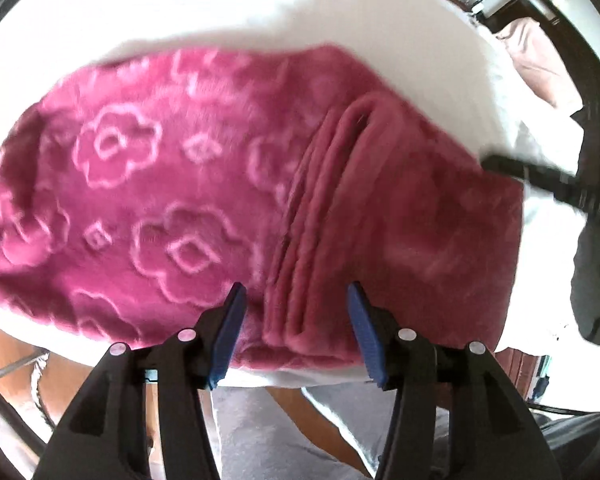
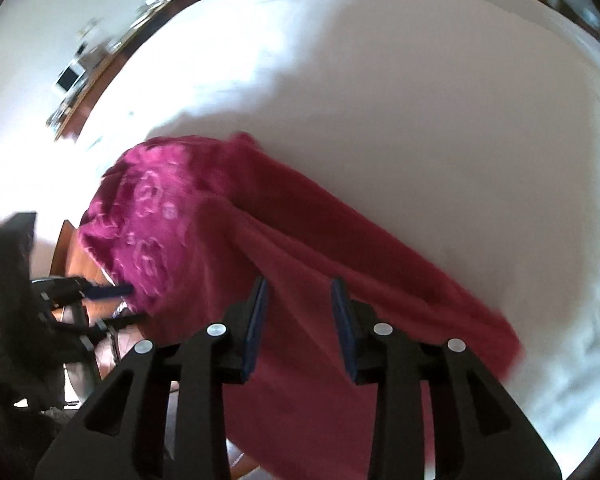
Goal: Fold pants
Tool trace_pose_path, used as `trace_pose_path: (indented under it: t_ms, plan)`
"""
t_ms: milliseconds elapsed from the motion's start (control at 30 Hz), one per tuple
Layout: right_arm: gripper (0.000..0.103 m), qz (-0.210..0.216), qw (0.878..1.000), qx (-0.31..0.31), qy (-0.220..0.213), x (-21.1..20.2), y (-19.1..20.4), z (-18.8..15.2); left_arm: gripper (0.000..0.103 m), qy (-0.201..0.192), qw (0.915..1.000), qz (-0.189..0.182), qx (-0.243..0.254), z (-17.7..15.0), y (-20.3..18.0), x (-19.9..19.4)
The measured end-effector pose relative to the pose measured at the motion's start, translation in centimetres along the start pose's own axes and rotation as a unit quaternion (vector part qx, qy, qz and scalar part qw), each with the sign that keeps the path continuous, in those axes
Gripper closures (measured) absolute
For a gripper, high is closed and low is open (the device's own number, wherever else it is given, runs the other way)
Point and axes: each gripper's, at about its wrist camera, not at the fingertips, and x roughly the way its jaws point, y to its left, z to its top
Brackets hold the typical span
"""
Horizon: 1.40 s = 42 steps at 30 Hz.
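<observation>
The pink fleece pants [image 1: 188, 184] with an embossed flower pattern lie folded on the white bed [image 1: 228, 12]; stacked folded edges run down their right part. My left gripper [image 1: 296, 300] is open, its blue pads on either side of those edges at the near side of the pants, holding nothing. In the right wrist view the pants [image 2: 300, 260] stretch from left to lower right. My right gripper [image 2: 300, 296] is open just above them, empty. The left gripper [image 2: 96, 292] shows at the far left there, and the right gripper's black arm [image 1: 540, 176] shows at the right of the left wrist view.
The white bed cover [image 2: 420, 100] spreads wide beyond the pants. A wooden floor [image 1: 4, 344] and the bed's near edge lie below the left gripper. Dark furniture with small items [image 2: 100, 60] stands along the wall at the far left.
</observation>
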Motion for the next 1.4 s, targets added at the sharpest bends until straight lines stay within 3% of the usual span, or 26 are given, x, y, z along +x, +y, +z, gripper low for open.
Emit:
trace_pose_path:
  t_ms: [167,333,433,500,633,733,767,833,933,1133,1400]
  plan:
    - [0.069,-0.036,0.998,0.058,0.003,-1.6,-4.7,-4.2,0.05,-0.03,0.9991,-0.017,0.026,2.8,-3.7,-0.2]
    - [0.07,-0.062,0.994,0.095,-0.001,-0.1,-7.2,-5.2,0.05,-0.036,0.9968,-0.018,0.068,4.2,-8.1,4.2]
    - [0.071,-0.08,0.991,0.107,-0.002,1.2,-8.4,-5.1,0.053,-0.017,0.9978,0.019,0.061,4.6,-7.4,7.8]
    - [0.072,-0.084,0.99,0.117,-0.001,2.0,-9.0,-5.0,0.058,-0.007,0.9984,0.02,0.052,4.9,-6.7,9.6]
    - [0.072,-0.089,0.989,0.119,-0.001,2.6,-9.0,-5.2,0.06,-0.009,0.998,0.024,0.059,4.0,-5.3,8.7]
    - [0.071,-0.089,0.989,0.117,0.0,2.1,-8.7,-5.4,0.06,-0.007,0.9991,0.022,0.035,3.6,-4.6,8.1]
    - [0.069,-0.088,0.989,0.114,-0.003,1.8,-8.3,-5.4,0.06,-0.007,0.9994,0.021,0.026,3.6,-4.0,7.6]
    - [0.069,-0.089,0.99,0.106,-0.006,1.0,-7.3,-5.6,0.043,-0.016,0.9995,0.027,0.007,3.6,-3.2,6.3]
    - [0.067,-0.092,0.992,0.089,-0.011,0.4,-5.4,-6.1,0.037,-0.041,0.9988,0.022,-0.013,3.2,-1.4,3.5]
    - [0.064,-0.071,0.995,0.064,0.0,1.2,-0.8,-6.5,0.033,-0.079,0.9924,0.042,-0.084,2.2,5.3,-0.7]
    - [0.064,-0.042,0.999,-0.001,0.022,4.2,7.2,-3.0,0.033,-0.123,0.9698,0.093,-0.189,0.0,17.3,-5.6]
